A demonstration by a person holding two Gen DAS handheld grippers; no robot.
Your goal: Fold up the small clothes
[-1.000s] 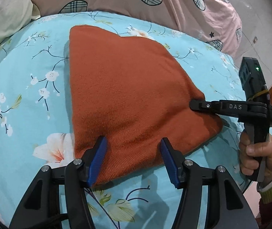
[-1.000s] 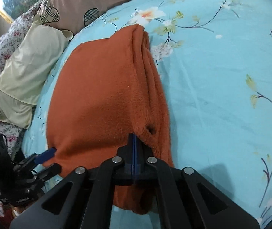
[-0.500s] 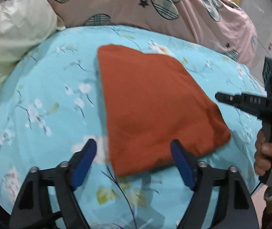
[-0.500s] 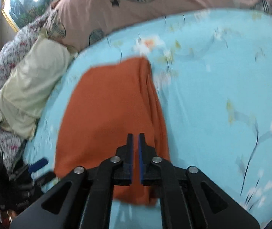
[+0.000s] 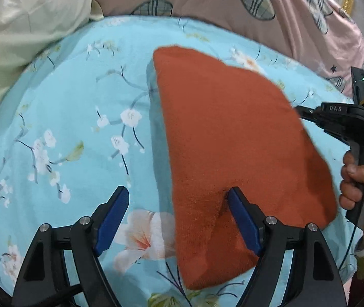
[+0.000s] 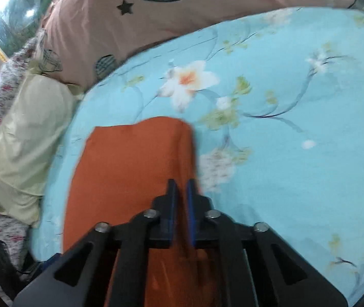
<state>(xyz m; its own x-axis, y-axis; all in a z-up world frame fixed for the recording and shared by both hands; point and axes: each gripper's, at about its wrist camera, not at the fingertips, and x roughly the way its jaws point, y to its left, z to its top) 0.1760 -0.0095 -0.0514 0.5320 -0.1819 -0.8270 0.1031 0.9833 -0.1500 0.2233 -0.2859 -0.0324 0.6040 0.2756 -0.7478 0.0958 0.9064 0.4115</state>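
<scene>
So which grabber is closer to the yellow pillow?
Left, probably. The left gripper is open over the near edge of the orange cloth, on the side toward the yellow pillow. The right gripper is at the cloth's opposite edge, farther away.

A: Light is soft and even over the blue floral sheet (image 5: pixel 61 117). The orange garment (image 5: pixel 228 138) casts a faint shadow along its left edge; a darker shadow pools where the left tool (image 5: pixel 176 220) presses its near end.

B: Right wrist view is smeared by motion. The garment (image 6: pixel 130 168) has fuzzy edges, and the flowers beside it streak. A bright glare spot sits on the framed picture (image 6: pixel 10 18), far above-left of the garment.

A: Both views bow hard, with black corners.
</scene>
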